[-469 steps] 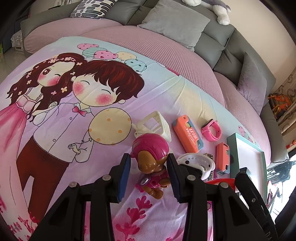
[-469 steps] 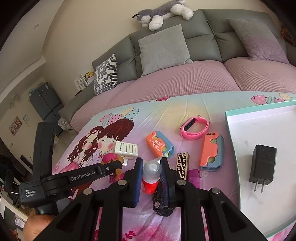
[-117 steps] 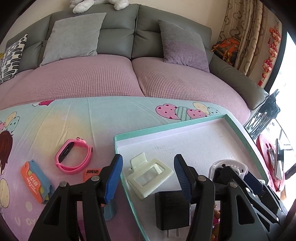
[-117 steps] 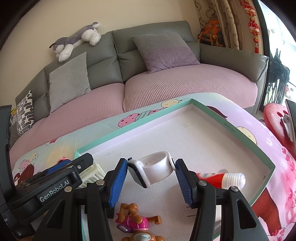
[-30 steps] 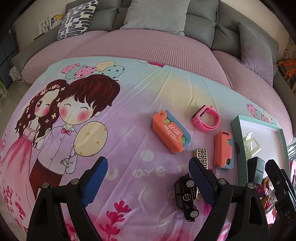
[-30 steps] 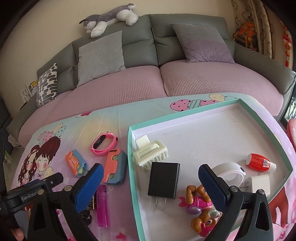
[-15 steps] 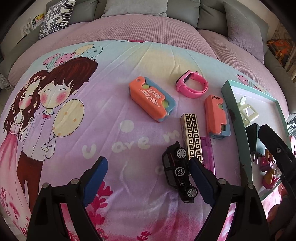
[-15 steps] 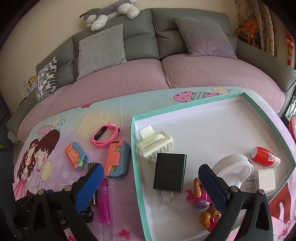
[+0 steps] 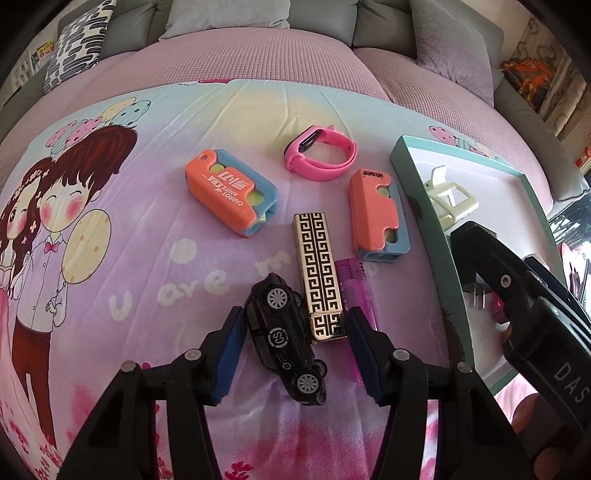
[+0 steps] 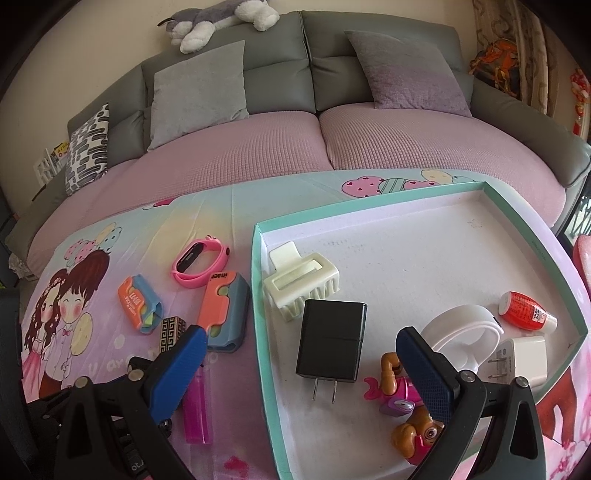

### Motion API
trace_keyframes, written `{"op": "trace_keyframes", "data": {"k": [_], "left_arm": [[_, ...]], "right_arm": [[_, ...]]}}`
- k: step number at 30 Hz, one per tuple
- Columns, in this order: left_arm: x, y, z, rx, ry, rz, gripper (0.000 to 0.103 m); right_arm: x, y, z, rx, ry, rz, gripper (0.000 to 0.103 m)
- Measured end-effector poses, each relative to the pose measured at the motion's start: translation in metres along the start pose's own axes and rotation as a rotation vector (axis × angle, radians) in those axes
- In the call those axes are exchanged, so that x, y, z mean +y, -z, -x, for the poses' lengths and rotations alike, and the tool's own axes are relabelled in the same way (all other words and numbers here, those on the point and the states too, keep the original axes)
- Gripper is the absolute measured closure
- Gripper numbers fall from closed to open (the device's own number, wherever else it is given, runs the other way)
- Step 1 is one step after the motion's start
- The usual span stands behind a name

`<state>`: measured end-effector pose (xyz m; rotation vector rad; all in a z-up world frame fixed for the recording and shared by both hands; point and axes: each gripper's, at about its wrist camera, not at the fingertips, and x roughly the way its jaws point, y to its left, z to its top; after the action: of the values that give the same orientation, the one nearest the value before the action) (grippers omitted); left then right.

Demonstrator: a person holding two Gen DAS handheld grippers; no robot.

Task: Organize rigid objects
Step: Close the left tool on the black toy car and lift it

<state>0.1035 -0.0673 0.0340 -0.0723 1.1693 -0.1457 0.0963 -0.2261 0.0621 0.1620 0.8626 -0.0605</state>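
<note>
My left gripper (image 9: 295,325) is open, its jaws either side of a black toy car (image 9: 284,336) and the near end of a gold patterned lighter (image 9: 319,280) on the cartoon cloth. A purple lighter (image 9: 356,284), two orange-blue cases (image 9: 231,195) (image 9: 376,214) and a pink wristband (image 9: 321,153) lie beyond. My right gripper (image 10: 299,362) is open and empty above the teal tray (image 10: 258,332), which holds a cream hair clip (image 10: 301,282), black charger (image 10: 332,339), white band (image 10: 465,332), white plug (image 10: 521,360), red tube (image 10: 524,308) and pup figure (image 10: 410,417).
A grey sofa with pink covers and cushions (image 10: 199,92) runs along the back. A plush dog (image 10: 221,18) lies on its top. The right gripper's body (image 9: 535,306) shows at the right in the left wrist view.
My left gripper has dropped lower and closer over the toy car and gold lighter, and its jaws have narrowed. The right gripper has barely moved.
</note>
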Motion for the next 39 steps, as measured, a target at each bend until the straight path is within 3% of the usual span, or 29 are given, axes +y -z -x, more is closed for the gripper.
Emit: {"op": "trace_keyframes", "data": {"k": [8, 25, 35, 39], "left_arm": [[0.014, -0.001, 0.007, -0.016, 0.020, 0.039, 0.070], [0.023, -0.003, 0.003, -0.029, 0.049, 0.067, 0.074], [0.067, -0.004, 0.016, -0.066, -0.086, 0.178, 0.074], [0.077, -0.003, 0.016, -0.068, -0.102, 0.200, 0.074]], "right_arm": [[0.003, 0.001, -0.002, 0.005, -0.003, 0.009, 0.000], [0.012, 0.003, -0.004, 0.014, -0.008, 0.039, 0.000], [0.027, 0.006, 0.001, 0.008, -0.072, 0.085, 0.000], [0.040, 0.009, 0.002, 0.011, -0.116, 0.122, 0.004]]}}
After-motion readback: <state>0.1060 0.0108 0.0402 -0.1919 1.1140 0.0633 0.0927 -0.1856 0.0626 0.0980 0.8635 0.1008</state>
